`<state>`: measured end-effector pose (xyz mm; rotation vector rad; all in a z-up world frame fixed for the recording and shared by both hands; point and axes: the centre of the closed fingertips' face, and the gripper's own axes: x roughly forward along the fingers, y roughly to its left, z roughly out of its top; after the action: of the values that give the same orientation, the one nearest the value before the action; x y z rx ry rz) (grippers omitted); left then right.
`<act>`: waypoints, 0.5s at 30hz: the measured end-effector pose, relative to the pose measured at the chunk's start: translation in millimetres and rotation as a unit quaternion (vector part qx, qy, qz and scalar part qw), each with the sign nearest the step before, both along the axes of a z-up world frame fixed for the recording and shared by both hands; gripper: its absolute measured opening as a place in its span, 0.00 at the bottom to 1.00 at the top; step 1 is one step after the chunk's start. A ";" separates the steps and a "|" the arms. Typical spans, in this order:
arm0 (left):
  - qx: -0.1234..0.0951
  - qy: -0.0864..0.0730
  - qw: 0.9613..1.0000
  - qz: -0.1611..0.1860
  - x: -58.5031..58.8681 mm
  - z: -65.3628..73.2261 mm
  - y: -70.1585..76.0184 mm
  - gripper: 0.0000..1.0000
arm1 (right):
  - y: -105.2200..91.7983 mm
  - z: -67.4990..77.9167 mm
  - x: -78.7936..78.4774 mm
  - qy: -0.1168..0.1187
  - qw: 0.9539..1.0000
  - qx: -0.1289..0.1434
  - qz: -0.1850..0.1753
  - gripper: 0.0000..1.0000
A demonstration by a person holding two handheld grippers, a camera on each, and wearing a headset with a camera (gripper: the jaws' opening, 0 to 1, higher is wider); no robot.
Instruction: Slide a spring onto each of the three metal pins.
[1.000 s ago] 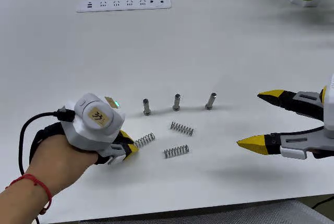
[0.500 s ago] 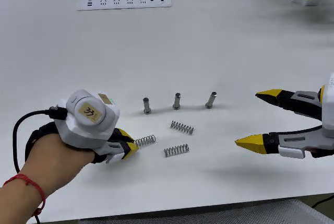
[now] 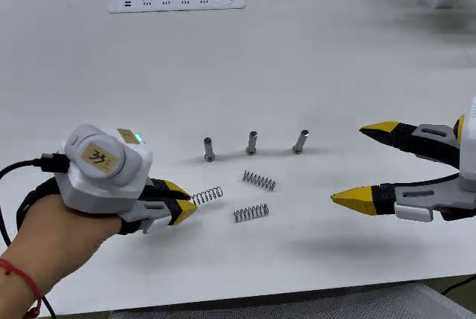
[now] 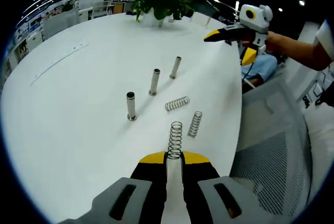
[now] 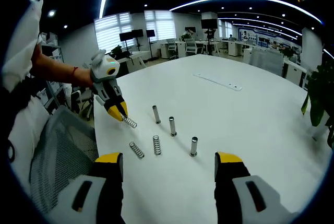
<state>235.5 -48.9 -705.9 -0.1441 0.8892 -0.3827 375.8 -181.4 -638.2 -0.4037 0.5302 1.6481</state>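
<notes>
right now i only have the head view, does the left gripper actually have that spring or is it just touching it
Observer: It has it. In the left gripper view the left gripper is shut on one end of the spring; the rest sticks out forward.
Operator: lined up with a pin
Observer: No. There the spring points past the right of the nearest pin.
Operator: right gripper aimed where
Observer: The right gripper is open, with the middle pin about straight ahead between its tips.
</notes>
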 end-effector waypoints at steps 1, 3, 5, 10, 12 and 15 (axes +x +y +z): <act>-0.007 -0.010 1.000 0.003 0.9 7.0 -2.0 0.09 | 1.7 3.0 -1.4 0.001 1.000 0.002 0.001 0.72; -0.015 -0.023 1.000 0.009 3.0 17.8 -4.1 0.09 | 4.9 8.0 -3.6 0.004 1.000 0.008 0.002 0.71; -0.020 -0.036 0.999 0.011 5.6 26.3 -5.5 0.09 | 7.5 6.6 -3.6 0.010 1.000 0.012 0.002 0.70; -0.042 -0.080 0.996 0.021 18.4 54.5 -12.3 0.09 | 20.2 24.9 -14.4 0.027 0.999 0.030 0.005 0.67; -0.050 -0.098 0.994 0.024 23.9 66.2 -14.9 0.09 | 25.9 33.7 -20.2 0.036 0.999 0.039 0.007 0.66; -0.075 -0.137 0.987 0.031 34.3 88.4 -21.7 0.09 | 34.5 37.9 -24.3 0.051 0.997 0.052 0.009 0.64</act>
<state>269.8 -70.5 -617.5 -0.2504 0.5839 -0.4000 351.5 -146.9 -600.2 -0.2490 0.5165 1.7124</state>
